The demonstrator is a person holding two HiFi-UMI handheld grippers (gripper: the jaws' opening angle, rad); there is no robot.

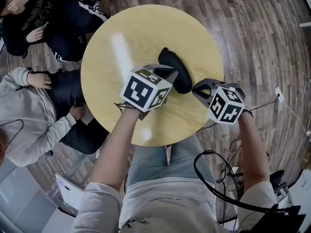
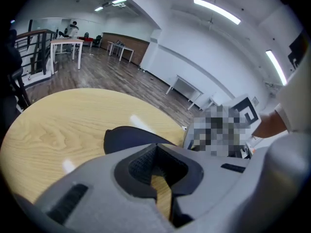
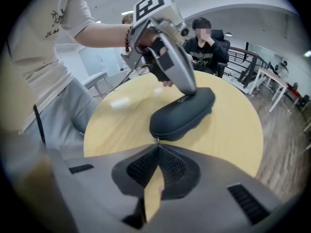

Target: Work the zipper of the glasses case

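A black zipped glasses case [image 1: 166, 56] lies on the round wooden table [image 1: 121, 38], right of its middle. My left gripper [image 1: 176, 74] is shut, and its tips rest on top of the case [image 3: 187, 114], as the right gripper view shows [image 3: 190, 94]. In the left gripper view the case [image 2: 127, 137] lies just beyond those shut jaws [image 2: 155, 148]. My right gripper [image 1: 195, 87] is at the case's near end. Its jaws [image 3: 157, 146] are closed around the small metal zipper pull [image 3: 158, 140].
Two seated people [image 1: 34, 110] [image 1: 48, 18] are close to the table's left edge. Another view shows one person [image 3: 204, 47] behind the table. A black cable [image 1: 214, 176] loops by my legs. The table's near edge runs just under both grippers.
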